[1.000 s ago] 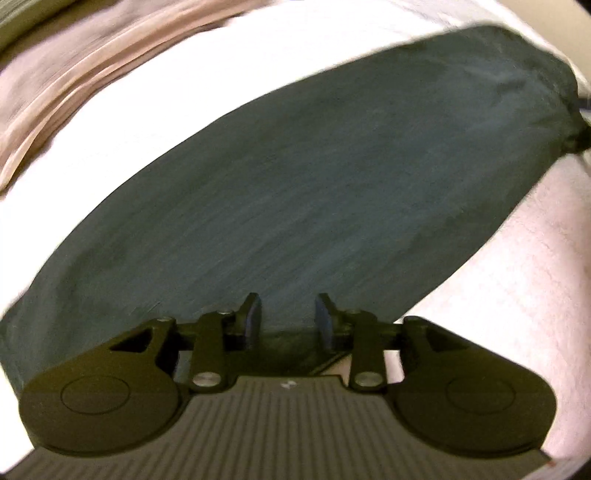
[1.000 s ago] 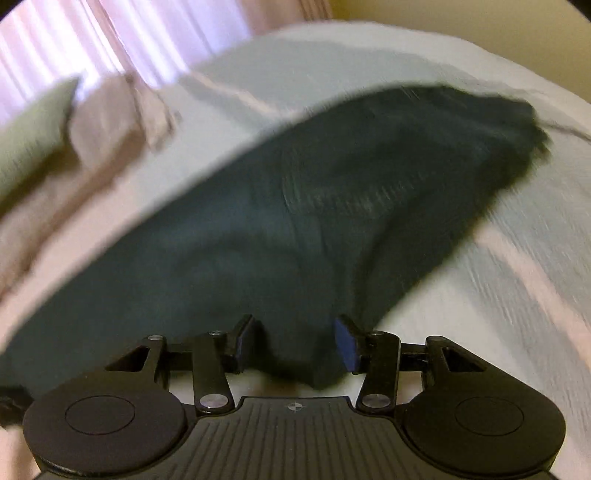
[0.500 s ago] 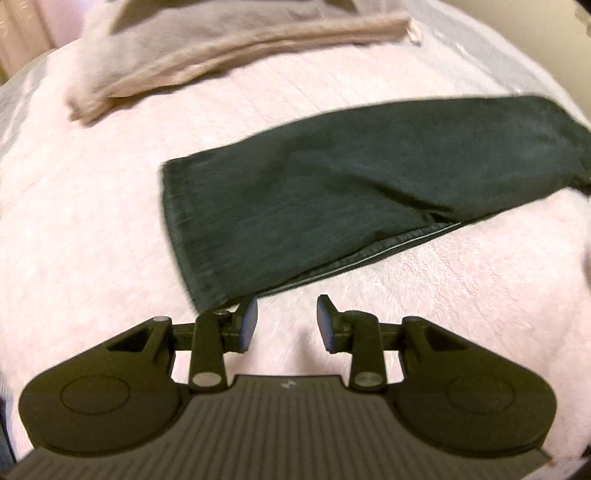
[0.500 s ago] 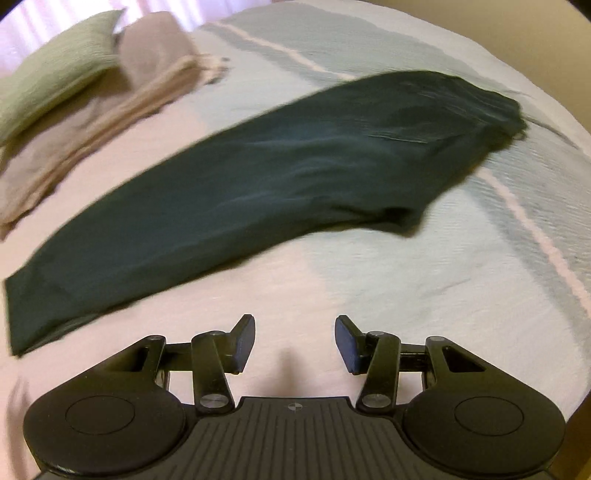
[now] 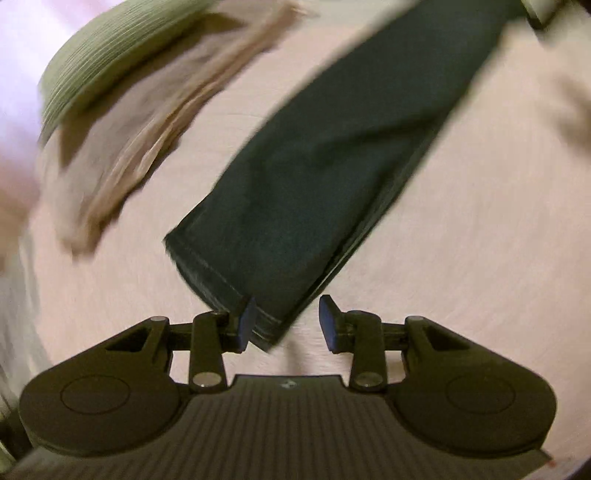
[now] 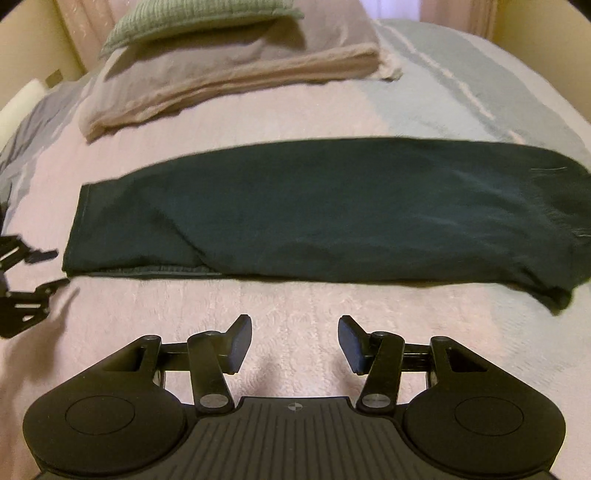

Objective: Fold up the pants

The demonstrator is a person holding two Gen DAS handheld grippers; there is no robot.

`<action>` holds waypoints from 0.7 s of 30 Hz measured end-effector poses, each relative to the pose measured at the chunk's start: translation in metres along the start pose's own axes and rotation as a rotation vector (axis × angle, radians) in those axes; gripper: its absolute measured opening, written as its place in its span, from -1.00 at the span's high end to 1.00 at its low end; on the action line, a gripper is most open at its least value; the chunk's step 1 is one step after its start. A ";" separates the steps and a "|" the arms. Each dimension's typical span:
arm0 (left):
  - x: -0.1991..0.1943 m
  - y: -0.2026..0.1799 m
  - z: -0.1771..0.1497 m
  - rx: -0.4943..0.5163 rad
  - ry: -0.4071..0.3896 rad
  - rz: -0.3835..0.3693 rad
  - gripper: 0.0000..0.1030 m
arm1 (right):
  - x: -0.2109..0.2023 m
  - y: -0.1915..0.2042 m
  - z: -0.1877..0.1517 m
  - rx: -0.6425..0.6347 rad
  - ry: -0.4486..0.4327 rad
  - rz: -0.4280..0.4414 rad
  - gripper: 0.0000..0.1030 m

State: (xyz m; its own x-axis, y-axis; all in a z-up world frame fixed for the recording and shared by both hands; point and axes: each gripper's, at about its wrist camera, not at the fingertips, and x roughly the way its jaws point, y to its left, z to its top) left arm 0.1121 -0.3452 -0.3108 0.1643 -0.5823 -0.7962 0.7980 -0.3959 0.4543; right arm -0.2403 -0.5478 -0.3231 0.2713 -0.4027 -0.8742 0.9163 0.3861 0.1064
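Note:
Dark green pants (image 6: 325, 214) lie flat across the pink bedspread (image 6: 295, 299), folded lengthwise, with the leg hems (image 6: 79, 225) at the left and the waist (image 6: 554, 221) at the right. My right gripper (image 6: 293, 343) hovers over bare bedspread in front of the pants; its jaws are opening and nothing is between them. In the left wrist view the pants (image 5: 332, 155) run diagonally, and a hem corner (image 5: 267, 328) sits in the gap of my left gripper (image 5: 288, 321), beside the left pad, which is not pressing on it. The left gripper (image 6: 29, 273) also shows at the right view's left edge, open.
At the head of the bed a green pillow (image 6: 199, 22) rests on a grey pillow (image 6: 221, 55), with a folded beige blanket (image 6: 240, 85) in front. A pale blue striped cover (image 6: 480, 85) lies at the back right. Walls border both sides.
Both grippers have pulled back from the pants, which earlier filled both views. The right gripper's jaws no longer have cloth between them. The left view has rolled and now faces the leg hem.

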 end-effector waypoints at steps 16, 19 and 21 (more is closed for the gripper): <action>0.044 0.018 -0.029 0.239 0.018 -0.009 0.96 | 0.019 0.005 -0.004 0.009 0.052 -0.020 0.04; 0.045 0.024 -0.031 0.177 0.024 -0.035 0.95 | 0.023 0.007 0.010 -0.025 0.044 -0.007 0.04; 0.044 0.026 -0.034 0.144 0.058 -0.074 0.84 | 0.028 0.005 0.023 -0.045 0.032 0.005 0.04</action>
State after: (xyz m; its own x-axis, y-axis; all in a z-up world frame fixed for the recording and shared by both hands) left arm 0.1598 -0.3567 -0.3475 0.1443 -0.5075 -0.8495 0.7185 -0.5365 0.4426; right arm -0.2211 -0.5758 -0.3361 0.2651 -0.3742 -0.8886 0.9008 0.4249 0.0899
